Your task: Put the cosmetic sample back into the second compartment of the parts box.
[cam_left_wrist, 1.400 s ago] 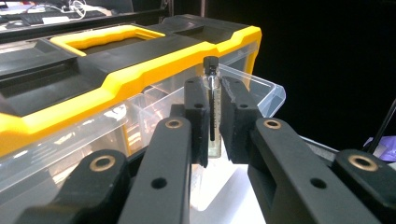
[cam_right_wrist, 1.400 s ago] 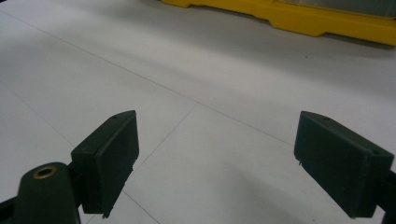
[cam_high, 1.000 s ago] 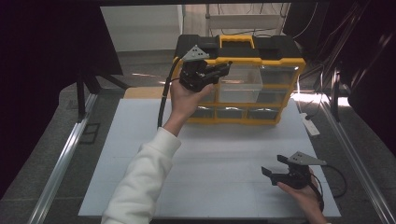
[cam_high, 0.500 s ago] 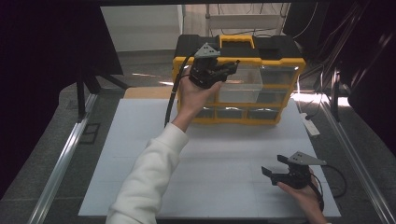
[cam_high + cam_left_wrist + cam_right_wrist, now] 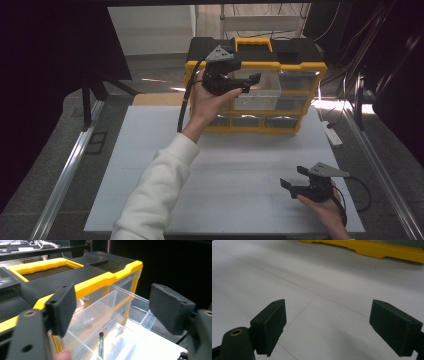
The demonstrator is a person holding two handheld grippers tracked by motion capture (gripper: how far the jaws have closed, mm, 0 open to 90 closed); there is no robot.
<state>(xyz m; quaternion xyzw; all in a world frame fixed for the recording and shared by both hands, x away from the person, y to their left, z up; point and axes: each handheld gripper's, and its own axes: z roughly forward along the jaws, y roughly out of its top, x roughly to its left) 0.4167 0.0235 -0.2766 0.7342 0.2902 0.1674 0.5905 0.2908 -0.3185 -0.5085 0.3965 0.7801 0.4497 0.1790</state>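
Note:
A yellow and black organizer box (image 5: pixel 300 52) with clear drawers stands at the far side of the white table. Its top middle drawer (image 5: pixel 262 97) is pulled out. My left gripper (image 5: pixel 250 83) is held up in front of that drawer. Its jaws have just been opening and now stand wide, with nothing between them. In the left gripper view (image 5: pixel 115 307) the clear drawer (image 5: pixel 120 322) lies below the jaws, and a thin dark pin-like piece (image 5: pixel 100 345) rests in it. My right gripper (image 5: pixel 294 176) rests low near the front right of the table, open and empty (image 5: pixel 334 327).
The white table sheet (image 5: pixel 240 165) stretches between the box and the front edge. Metal rails run along the left (image 5: pixel 70 165) and right (image 5: pixel 380 165) sides. A small white device (image 5: pixel 332 134) lies by the box's right end. Dark curtains stand around.
The left gripper has shifted slightly right in front of the box and its jaws have spread apart. The right gripper has kept still.

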